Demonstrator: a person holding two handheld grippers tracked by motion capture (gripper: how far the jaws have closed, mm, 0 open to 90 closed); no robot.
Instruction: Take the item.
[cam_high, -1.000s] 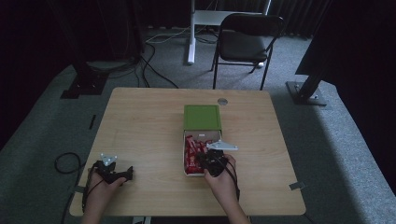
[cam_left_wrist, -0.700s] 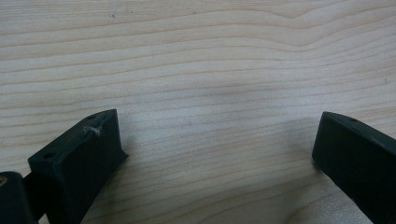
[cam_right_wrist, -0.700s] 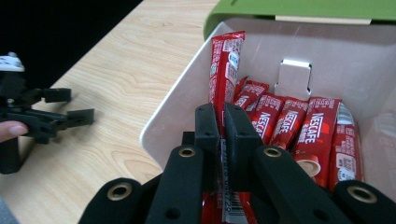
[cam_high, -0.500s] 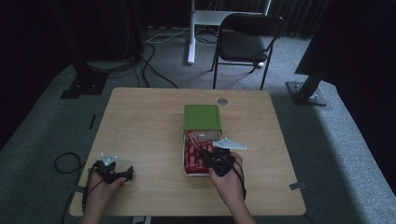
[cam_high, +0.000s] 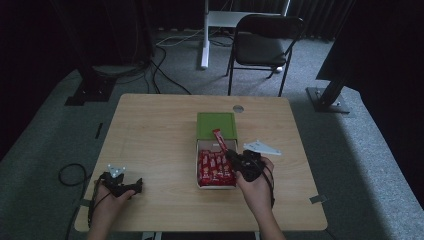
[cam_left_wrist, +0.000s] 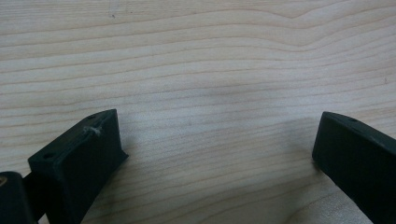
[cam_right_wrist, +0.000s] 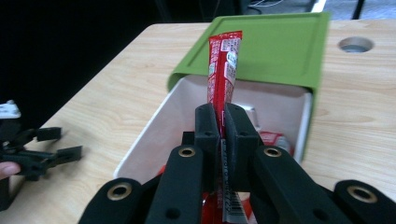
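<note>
A white box (cam_high: 198, 165) with several red snack bars (cam_high: 212, 167) stands mid-table, its green lid (cam_high: 216, 125) lying against the far end. My right gripper (cam_high: 231, 154) is shut on one red snack bar (cam_right_wrist: 223, 70), held above the box with its far end up over the lid (cam_right_wrist: 275, 42). The bar (cam_high: 219, 138) sticks out toward the lid in the high view. My left gripper (cam_high: 131, 186) rests on the table at the near left, open, with bare wood between its jaws in the left gripper view. That gripper (cam_right_wrist: 60, 142) also appears at the left of the right gripper view.
The wooden table (cam_high: 150, 130) has a round cable hole (cam_high: 238, 108) near its far edge. A folding chair (cam_high: 262, 45) and a white desk leg (cam_high: 205, 35) stand behind the table. Cables lie on the grey floor at the left.
My right gripper has lifted out of the box with a red snack bar and moved slightly right and toward the lid. The left gripper has stayed still.
</note>
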